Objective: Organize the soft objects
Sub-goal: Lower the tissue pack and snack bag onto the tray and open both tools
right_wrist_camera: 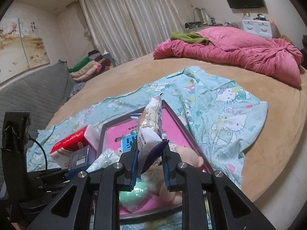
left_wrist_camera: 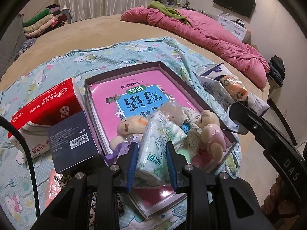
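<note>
The left tool [left_wrist_camera: 151, 159] pinches a pale green plastic tissue pack [left_wrist_camera: 161, 143] (near end hidden), long axis pointing far; the right tool [right_wrist_camera: 149, 163] clamps a white crinkly snack bag [right_wrist_camera: 150, 128], upright.

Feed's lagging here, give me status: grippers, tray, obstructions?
Left gripper shut on tissue pack. Right gripper shut on snack bag. Both over tray; plush toys crowd it.
</note>
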`<state>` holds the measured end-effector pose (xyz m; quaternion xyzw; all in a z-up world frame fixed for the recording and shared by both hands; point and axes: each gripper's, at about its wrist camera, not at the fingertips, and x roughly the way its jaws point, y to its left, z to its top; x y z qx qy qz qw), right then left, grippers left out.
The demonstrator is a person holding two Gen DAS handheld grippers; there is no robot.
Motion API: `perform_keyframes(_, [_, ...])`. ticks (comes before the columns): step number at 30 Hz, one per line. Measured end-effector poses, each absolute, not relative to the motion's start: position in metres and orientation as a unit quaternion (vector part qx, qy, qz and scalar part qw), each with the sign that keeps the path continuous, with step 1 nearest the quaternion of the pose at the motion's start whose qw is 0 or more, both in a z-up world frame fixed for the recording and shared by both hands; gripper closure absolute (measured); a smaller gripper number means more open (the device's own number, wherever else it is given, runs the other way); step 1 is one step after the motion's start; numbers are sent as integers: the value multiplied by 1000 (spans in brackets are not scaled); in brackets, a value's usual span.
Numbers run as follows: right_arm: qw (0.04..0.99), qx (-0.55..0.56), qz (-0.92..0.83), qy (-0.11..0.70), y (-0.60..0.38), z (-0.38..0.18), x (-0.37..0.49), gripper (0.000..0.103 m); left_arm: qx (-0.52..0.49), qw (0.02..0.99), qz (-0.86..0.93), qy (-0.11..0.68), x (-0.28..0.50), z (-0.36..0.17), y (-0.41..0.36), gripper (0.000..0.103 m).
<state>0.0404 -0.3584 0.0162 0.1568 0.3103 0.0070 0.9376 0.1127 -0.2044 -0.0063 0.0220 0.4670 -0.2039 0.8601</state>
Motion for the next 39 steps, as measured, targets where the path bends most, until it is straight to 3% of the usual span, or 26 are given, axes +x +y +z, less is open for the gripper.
perform_keyframes(39, [913, 106, -6, 393, -341, -32, 75, 81, 14, 858, -203, 471, 120, -22, -197, 73])
